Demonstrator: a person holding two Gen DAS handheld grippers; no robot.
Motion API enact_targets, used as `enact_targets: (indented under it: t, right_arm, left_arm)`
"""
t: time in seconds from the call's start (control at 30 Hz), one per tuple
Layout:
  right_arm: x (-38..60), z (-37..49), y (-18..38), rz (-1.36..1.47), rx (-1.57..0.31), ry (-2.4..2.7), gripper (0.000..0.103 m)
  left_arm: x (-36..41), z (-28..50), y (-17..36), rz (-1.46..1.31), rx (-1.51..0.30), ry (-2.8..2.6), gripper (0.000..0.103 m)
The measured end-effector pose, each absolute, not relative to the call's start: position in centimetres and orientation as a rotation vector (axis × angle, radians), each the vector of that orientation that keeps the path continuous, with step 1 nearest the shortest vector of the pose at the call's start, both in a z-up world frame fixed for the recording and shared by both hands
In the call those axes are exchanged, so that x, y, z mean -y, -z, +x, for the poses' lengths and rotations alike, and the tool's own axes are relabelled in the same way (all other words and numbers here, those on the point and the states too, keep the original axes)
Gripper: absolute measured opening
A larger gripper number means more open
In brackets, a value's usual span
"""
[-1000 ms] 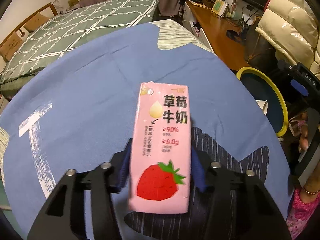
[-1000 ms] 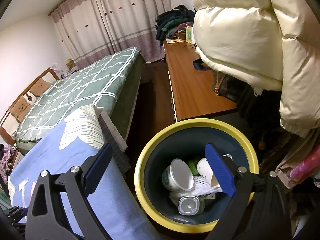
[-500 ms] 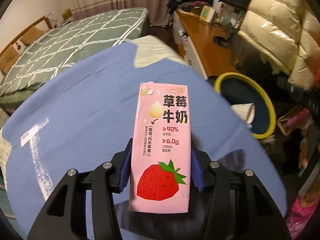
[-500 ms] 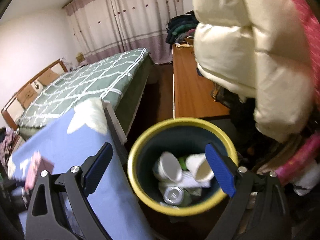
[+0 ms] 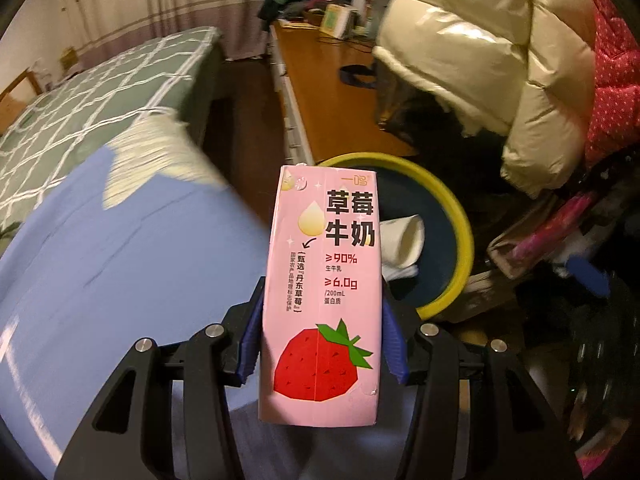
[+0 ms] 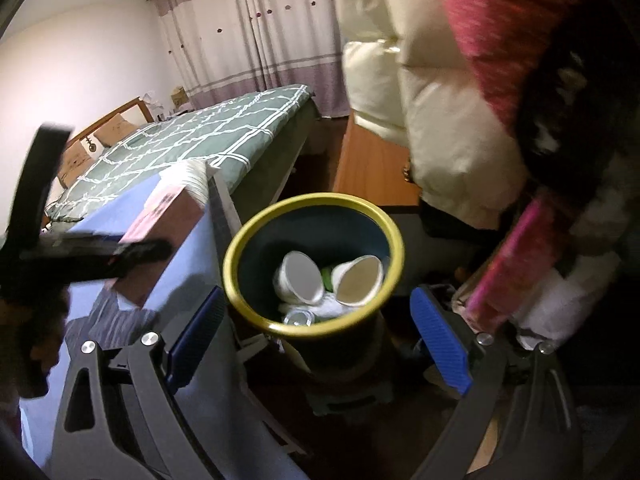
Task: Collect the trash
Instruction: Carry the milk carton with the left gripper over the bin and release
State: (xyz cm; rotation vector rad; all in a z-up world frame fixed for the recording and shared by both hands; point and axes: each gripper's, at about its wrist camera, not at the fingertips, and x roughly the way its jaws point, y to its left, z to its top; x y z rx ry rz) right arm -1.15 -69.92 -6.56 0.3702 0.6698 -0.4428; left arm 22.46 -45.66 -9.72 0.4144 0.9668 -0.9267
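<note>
On the left, the blue-clothed bench [image 5: 120, 264] carries nothing clear to see. The left gripper [image 5: 322, 340] has its jaws clamped on one pink strawberry milk carton [image 5: 320, 300], long axis running away from the camera, top end far, toward the bin. The carton hides the near-left rim of the one yellow-rimmed bin [image 6: 314, 264]. Inside it lie two white cups [image 6: 298, 276]; other litter is hard to make out. The right gripper [image 6: 316, 340] hangs by the bin, jaws wide apart, empty.
</note>
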Motion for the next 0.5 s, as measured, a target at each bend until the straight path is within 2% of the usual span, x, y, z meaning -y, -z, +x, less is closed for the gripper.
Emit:
enact_targets:
  t: [0.23, 0.4, 0.43, 0.47, 0.5]
  right_arm:
    - [71.6, -3.6, 6.6, 0.404, -0.657, 0.455, 0.089]
    - [72.2, -4.2, 6.6, 0.404, -0.654, 0.470, 0.089]
    - [72.2, -4.2, 6.6, 0.403, -0.654, 0.472, 0.089]
    - [72.2, -4.2, 6.7, 0.407, -0.656, 0.473, 0.089]
    - [72.3, -4.2, 6.7, 0.410, -0.659, 0.471, 0.089]
  left_arm:
    - [54.5, 22.0, 12.1, 0.447, -1.004, 0.962, 0.050]
    - [58.0, 22.4, 14.4, 0.464, -1.039, 0.954, 0.051]
    - [58.4, 22.5, 14.7, 0.458, -1.043, 0.952, 0.055]
    - [58.8, 22.7, 14.9, 0.449, -1.039, 0.941, 0.080]
    - [58.7, 22.7, 14.8, 0.441, -1.022, 0.924, 0.089]
